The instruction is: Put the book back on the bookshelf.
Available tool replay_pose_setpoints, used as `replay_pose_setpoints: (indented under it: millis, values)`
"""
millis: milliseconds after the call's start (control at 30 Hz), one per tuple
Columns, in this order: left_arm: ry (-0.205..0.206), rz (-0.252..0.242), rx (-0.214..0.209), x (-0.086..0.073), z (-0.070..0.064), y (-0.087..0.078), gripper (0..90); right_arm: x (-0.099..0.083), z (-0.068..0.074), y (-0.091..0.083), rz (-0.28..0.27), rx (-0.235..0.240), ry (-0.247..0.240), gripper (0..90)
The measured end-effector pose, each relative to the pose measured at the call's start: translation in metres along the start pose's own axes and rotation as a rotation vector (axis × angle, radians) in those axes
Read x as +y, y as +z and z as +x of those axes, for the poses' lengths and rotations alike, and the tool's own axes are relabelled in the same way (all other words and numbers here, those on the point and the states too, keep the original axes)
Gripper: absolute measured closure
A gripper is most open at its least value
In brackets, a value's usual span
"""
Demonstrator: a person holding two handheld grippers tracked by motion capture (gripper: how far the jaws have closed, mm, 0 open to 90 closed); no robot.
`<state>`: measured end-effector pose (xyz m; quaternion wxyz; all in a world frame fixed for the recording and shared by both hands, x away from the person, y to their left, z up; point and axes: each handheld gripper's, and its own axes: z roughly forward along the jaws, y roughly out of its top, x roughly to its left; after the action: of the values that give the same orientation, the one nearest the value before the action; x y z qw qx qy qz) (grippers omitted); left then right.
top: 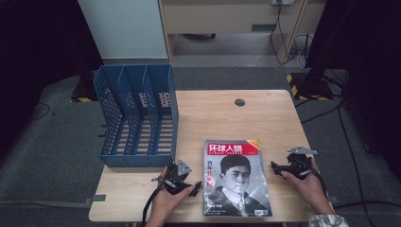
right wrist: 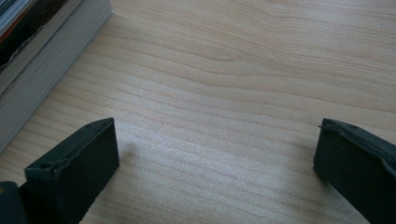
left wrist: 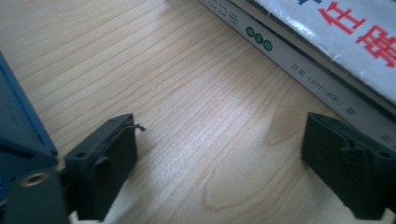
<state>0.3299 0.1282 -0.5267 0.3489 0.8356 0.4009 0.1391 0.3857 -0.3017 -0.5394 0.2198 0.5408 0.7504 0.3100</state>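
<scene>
The stack of magazines (top: 237, 178) lay flat near the front edge of the wooden table (top: 265, 118), cover up, a portrait and red characters on the top one. In my left gripper view its spine side (left wrist: 299, 70) ran just beyond my right-hand jaw, with more than one volume piled there. My left gripper (top: 191, 187) rested on the table just beside the stack's left edge, jaws spread wide with bare wood between them, gripping nothing. My right gripper (top: 279, 169) sat near the stack's right edge, a small gap of table between, its jaws likewise spread wide over bare wood; the page edges (right wrist: 42, 74) showed at the upper left of its view. Behind my left gripper stood the blue file rack (top: 137, 116), three slots, on the table's left rear part. A dark round hole (top: 239, 102) sat in the tabletop farther back.
</scene>
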Motion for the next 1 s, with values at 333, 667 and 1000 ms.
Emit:
replay_pose_setpoints:
  millis: [333,667,1000]
  values:
    - [-0.013,-0.120,0.031,0.012,-0.012,-0.024,15.5,0.002,-0.004,-0.004,-0.006,0.036,-0.012,10.8]
    - [0.002,-0.167,-0.025,0.025,-0.027,-0.028,15.6,0.015,0.010,-0.033,-0.148,0.196,-0.053,20.6]
    - [-0.011,-0.169,-0.050,0.028,-0.032,-0.015,22.6,0.023,0.047,-0.029,-0.151,0.377,-0.123,29.5]
